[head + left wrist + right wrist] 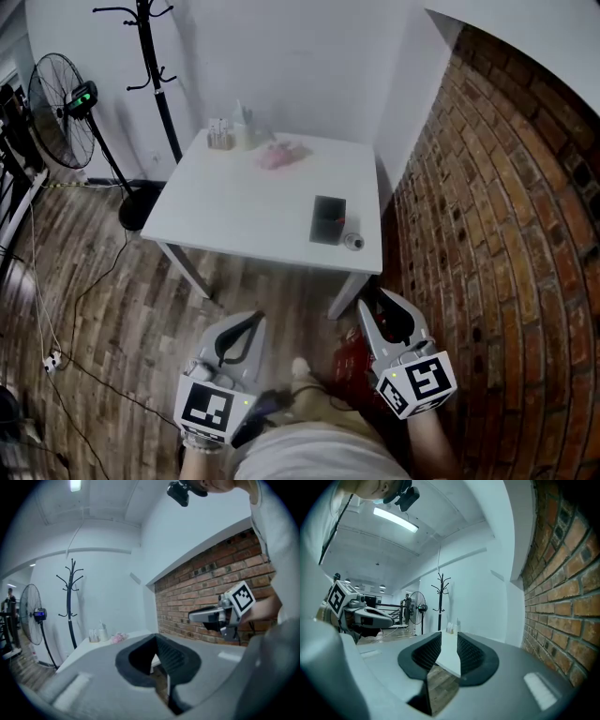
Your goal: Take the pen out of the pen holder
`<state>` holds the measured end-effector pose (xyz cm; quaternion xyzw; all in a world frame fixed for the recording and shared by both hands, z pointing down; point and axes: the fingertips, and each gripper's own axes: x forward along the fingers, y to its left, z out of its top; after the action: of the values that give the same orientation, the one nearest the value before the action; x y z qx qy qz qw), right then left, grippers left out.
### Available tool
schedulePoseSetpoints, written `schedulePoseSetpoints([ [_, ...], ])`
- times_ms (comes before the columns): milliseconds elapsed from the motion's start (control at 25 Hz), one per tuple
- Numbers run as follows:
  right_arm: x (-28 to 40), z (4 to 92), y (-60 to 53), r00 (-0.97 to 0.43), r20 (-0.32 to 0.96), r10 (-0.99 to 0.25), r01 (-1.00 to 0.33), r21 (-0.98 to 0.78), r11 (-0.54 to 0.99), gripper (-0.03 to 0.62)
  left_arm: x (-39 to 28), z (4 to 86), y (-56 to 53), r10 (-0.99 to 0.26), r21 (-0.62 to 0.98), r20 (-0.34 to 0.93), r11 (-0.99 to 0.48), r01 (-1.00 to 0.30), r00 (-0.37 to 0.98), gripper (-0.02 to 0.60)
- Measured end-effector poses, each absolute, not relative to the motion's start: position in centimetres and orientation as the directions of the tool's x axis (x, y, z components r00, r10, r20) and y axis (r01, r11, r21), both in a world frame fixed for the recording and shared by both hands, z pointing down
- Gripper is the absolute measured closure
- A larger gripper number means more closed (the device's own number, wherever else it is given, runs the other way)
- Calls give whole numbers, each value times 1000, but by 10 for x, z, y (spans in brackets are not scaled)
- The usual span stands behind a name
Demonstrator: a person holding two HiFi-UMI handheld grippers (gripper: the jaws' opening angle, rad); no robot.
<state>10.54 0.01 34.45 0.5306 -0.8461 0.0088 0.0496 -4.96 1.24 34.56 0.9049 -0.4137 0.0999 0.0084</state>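
I hold my left gripper [242,330] low over the wooden floor [112,309], its fingers pressed together at the tips on nothing. My right gripper [387,314] has its fingers spread and empty. Ahead on the white surface [244,206], near its right edge, stands the dark pen holder [328,220], well apart from both. The pen and any labels are too small to make out.

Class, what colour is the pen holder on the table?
Black. The pen holder shows best in the head view.
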Motion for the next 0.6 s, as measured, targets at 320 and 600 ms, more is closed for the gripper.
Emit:
schedulePoseSetpoints([
  [320,115,347,-45,-449,104,-887,-890,39,455,502,-40,342,-24,-760,-65,189,-642,-764,622,585],
  [600,121,359,-81,-464,131,-876,-881,40,472,502,-35,348,-48,-767,-62,205,-630,-774,608,586],
])
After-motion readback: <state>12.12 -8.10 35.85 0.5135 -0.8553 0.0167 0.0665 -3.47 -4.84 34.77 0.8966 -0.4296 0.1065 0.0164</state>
